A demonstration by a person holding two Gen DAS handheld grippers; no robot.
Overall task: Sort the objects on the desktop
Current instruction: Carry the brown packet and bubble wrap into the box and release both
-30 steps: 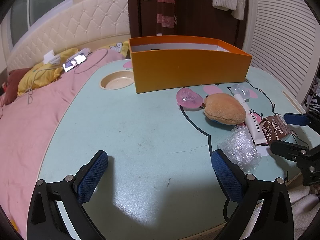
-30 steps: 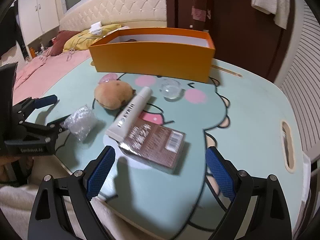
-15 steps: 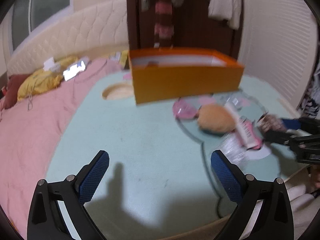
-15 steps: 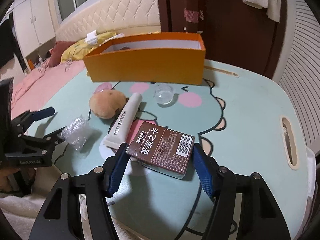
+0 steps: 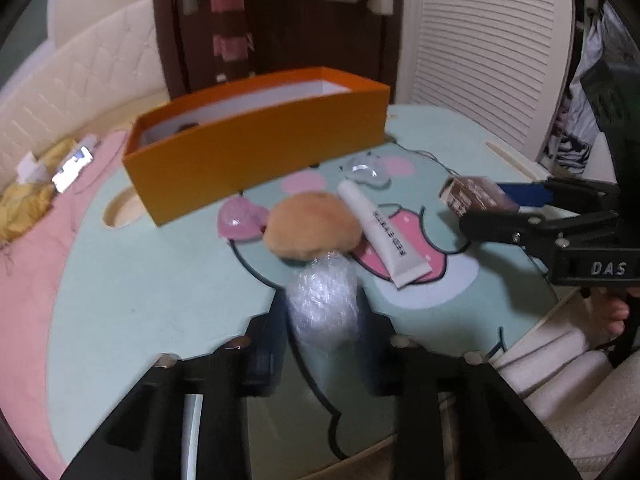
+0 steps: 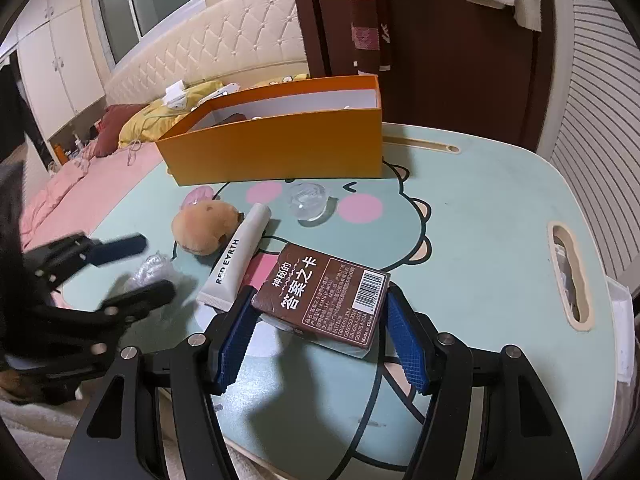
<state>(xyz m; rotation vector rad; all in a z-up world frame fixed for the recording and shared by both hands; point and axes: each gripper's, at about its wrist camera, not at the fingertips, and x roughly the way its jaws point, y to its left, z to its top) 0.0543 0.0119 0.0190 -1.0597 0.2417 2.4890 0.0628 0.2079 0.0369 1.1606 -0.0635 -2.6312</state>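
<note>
A crumpled wad of bubble wrap point(image 5: 322, 304) sits between the fingers of my left gripper point(image 5: 322, 320). Its jaws are closing and the pads touch the wad's sides. In the right wrist view the same gripper point(image 6: 158, 266) is blurred around the wad point(image 6: 154, 270). My right gripper point(image 6: 320, 336) is shut on a brown card box point(image 6: 320, 300) with a barcode. From the left the box point(image 5: 476, 198) looks tilted off the table in that gripper point(image 5: 480, 210). An open orange box point(image 5: 256, 148) stands at the back of the teal table point(image 5: 140, 280).
Between the grippers and the orange box point(image 6: 280, 148) lie a tan plush toy point(image 5: 312, 226), a white tube point(image 5: 384, 232), a pink clear piece point(image 5: 240, 220) and a clear dish point(image 5: 364, 170). A pink bed point(image 5: 28, 264) borders the table's left. A slot point(image 6: 568, 276) cuts its right edge.
My left gripper swung right from bare table to the bubble wrap and its wide jaws came in around it. My right gripper closed on the card box and raised it slightly.
</note>
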